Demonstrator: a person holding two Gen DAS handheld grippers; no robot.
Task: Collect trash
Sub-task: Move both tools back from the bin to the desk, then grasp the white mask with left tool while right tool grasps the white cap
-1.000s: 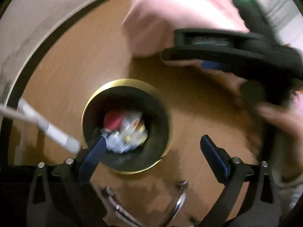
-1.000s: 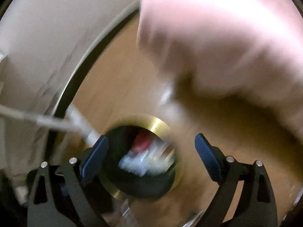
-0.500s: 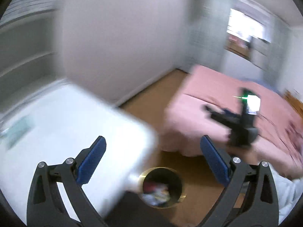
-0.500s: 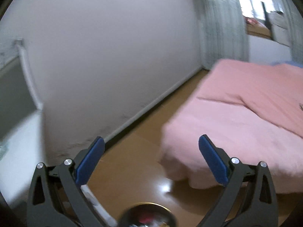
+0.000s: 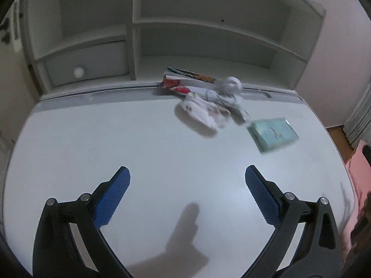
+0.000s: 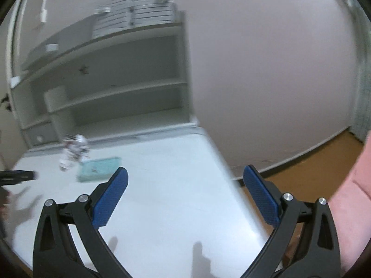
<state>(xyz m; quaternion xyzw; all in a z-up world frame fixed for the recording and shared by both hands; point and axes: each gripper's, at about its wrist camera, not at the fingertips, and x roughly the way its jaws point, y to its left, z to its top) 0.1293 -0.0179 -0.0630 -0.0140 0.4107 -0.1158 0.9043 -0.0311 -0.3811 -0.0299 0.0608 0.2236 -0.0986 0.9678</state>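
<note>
A heap of crumpled wrappers and paper (image 5: 208,102) lies at the back of the white desk (image 5: 116,139), close to the shelf unit. Beside it on the right sits a pale green packet (image 5: 272,134). My left gripper (image 5: 187,185) hangs open over the bare front half of the desk, well short of the heap, with nothing between its blue pads. In the right wrist view the same heap (image 6: 73,149) and green packet (image 6: 99,168) are blurred at the far left. My right gripper (image 6: 185,183) stands open and empty above the desk's right edge (image 6: 222,162).
A white shelf unit (image 5: 185,34) with a small drawer (image 5: 85,66) rises behind the desk. Right of the desk are a pale wall (image 6: 266,69), wooden floor (image 6: 313,166) and a pink bed (image 6: 352,208). The left gripper's black body (image 6: 16,177) shows at the left edge.
Both grippers have lifted away from the gold-rimmed bin on the floor and swung up to the white desk. The bin has left both views; the trash heap is now in sight.
</note>
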